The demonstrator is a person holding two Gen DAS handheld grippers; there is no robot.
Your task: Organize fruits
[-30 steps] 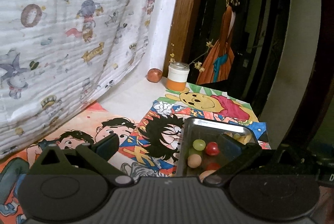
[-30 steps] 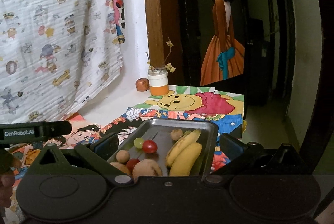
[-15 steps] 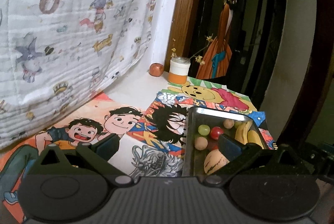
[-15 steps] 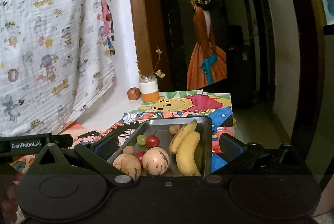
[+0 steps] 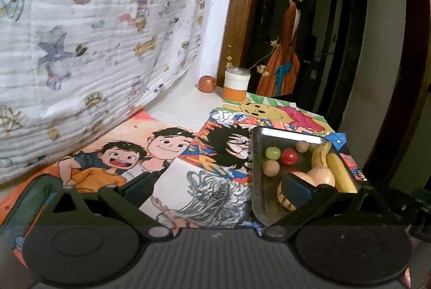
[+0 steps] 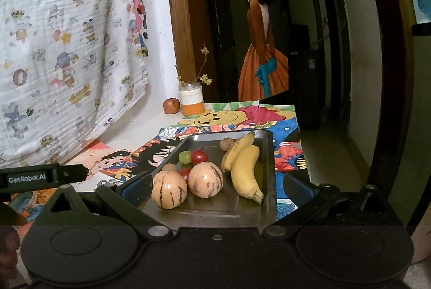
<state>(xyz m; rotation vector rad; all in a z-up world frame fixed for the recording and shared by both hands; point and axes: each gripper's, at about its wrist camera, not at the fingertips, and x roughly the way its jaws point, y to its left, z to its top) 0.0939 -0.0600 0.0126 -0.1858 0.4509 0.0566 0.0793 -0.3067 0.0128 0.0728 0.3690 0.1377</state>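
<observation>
Now both tongs, left tongs (image 5: pixel 218 182) and right tongs (image 6: pixel 216 185), gape wide and empty near the metal tray (image 6: pixel 270 154) holding bananas (image 6: pixel 245 167)

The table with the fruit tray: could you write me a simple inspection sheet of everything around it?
Surface: table covered with cartoon posters.
Job's things: metal tray holding two bananas, two striped melons, a green grape, a red tomato and small brown fruits; one reddish fruit sits outside by the wall.
Clutter: orange-and-white jar with twigs.
Grippers: left hand-held gripper open, empty; right hand-held gripper open, empty, tray between its fingers' line of sight.
Cables: nothing seen.
Surroundings: printed cloth, wooden door frame, girl painting.
</observation>
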